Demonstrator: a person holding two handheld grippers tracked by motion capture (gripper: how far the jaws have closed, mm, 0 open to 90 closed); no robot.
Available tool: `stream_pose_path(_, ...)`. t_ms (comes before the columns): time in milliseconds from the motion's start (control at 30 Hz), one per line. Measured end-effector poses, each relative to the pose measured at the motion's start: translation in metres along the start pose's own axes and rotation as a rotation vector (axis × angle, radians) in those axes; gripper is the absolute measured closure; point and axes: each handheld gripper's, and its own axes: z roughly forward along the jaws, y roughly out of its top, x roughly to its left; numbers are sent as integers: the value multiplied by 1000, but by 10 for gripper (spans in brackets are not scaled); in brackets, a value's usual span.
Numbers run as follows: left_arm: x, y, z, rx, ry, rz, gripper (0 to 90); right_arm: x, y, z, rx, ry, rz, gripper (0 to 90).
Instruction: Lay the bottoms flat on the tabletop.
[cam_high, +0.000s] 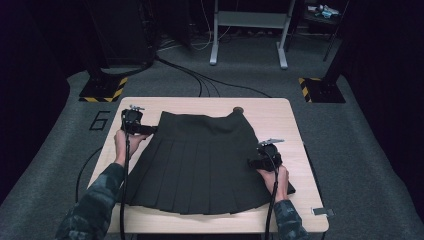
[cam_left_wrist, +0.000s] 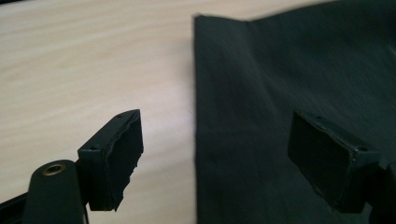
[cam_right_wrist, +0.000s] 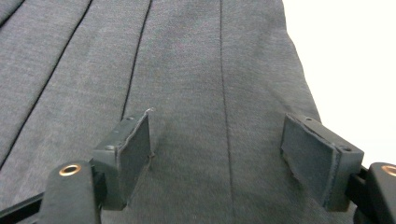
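A dark pleated skirt lies spread flat across the middle of the light wooden table, its narrow waistband toward twelve o'clock and its wide hem toward six. The pleats run straight and the cloth looks smoothed out.

At about ten o'clock of the skirt, the left gripper sits at the waistband's left corner. In the left gripper view its jaws stand wide apart with nothing between the pads; the skirt's straight side edge runs up between them, bare table to one side, cloth to the other.

At about four o'clock, the right gripper rests over the skirt's right side, near the slanting edge. In the right gripper view its jaws are also apart, the grey pleated cloth lying flat beneath them, unpinched.

Judging from this, the step in hand is laying the skirt out flat, with both grippers free of the cloth. The next move likely calls for lowering each gripper onto an edge and closing on it, probably for a fold, catching both layers without dragging the pleats askew.
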Motion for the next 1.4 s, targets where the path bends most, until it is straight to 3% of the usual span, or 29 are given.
stream_pose_path(100,-10,-13,-7,-15,-35,7,151,0,-2,-10,-5,-11,0,217)
stream_pose_path(300,-32,-43,-28,-10,-87,85,135,-4,-12,-29,-15,-32,-33,163)
stream_pose_path(400,-42,-69,-36,22,-125,103,127,-5,-21,-32,6,-33,-42,150)
stream_pose_path(467,-46,-85,-36,50,-124,116,126,-6,-29,-32,35,-40,-46,142)
stream_pose_path(533,-48,-104,-31,85,-108,119,125,-9,-37,-32,51,-32,-46,139)
stream_pose_path(633,-43,-129,-25,91,-104,73,117,-12,-51,-31,57,-19,-22,127)
stream_pose_path(700,-43,-135,-28,67,-83,63,119,-13,-56,-35,44,-19,-11,127)
stream_pose_path(800,-44,-140,-32,72,-72,89,114,-14,-65,-40,23,-35,8,128)
stream_pose_path(833,-44,-141,-33,67,-74,67,114,-15,-66,-42,29,-40,11,128)
stream_pose_path(867,-42,-140,-35,77,-72,79,107,-15,-66,-43,38,-39,20,124)
stream_pose_path(900,-43,-139,-36,71,-54,79,89,-17,-65,-43,43,-42,4,107)
stream_pose_path(967,-41,-134,-42,58,-63,81,63,-17,-61,-47,57,-58,1,52)
stream_pose_path(1133,-45,-123,-51,17,-68,66,16,-5,-44,-64,-3,-19,-3,0)
stream_pose_path(1267,-52,-129,-43,61,-81,94,0,16,-42,-57,15,-4,-48,0)
stream_pose_path(1333,-54,-133,-39,70,-79,90,0,19,-46,-49,38,-17,-66,0)
stream_pose_path(1400,-55,-137,-34,78,-83,86,0,17,-51,-41,55,-11,-54,0)
